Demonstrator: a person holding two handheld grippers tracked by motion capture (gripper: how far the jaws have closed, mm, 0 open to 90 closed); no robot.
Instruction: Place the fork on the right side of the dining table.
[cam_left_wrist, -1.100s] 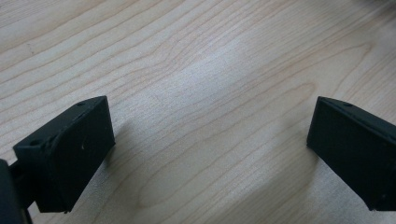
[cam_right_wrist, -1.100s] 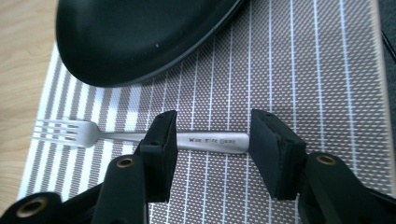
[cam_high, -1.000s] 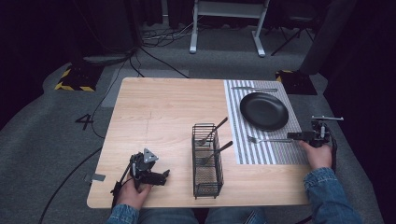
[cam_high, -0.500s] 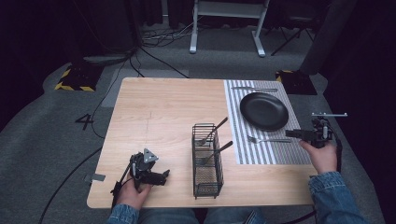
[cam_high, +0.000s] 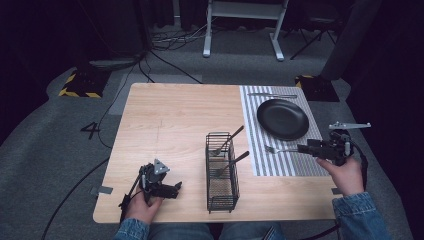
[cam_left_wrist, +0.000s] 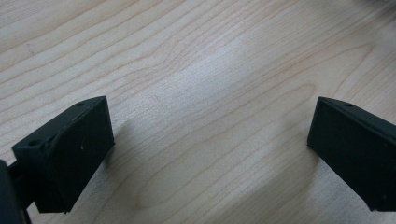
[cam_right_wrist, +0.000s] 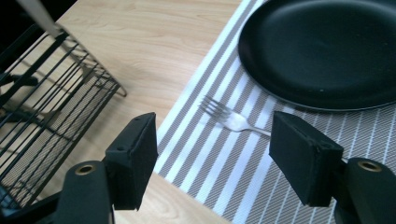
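Table (cam_high: 170, 115) layout: striped mat (cam_high: 280, 160) runs front-to-back along the right side. Plate (cam_high: 282, 118) sits on the mat, toward the far end. Knife (cam_high: 272, 95) lies on the mat behind the plate, crosswise. Fork (cam_high: 280, 149) lies on the mat just in front of the plate, tines toward the table's middle. Wire basket (cam_high: 221, 172) stands left of the mat, near the front edge, with two utensils (cam_high: 230, 150) leaning in it, handles up and to the right.
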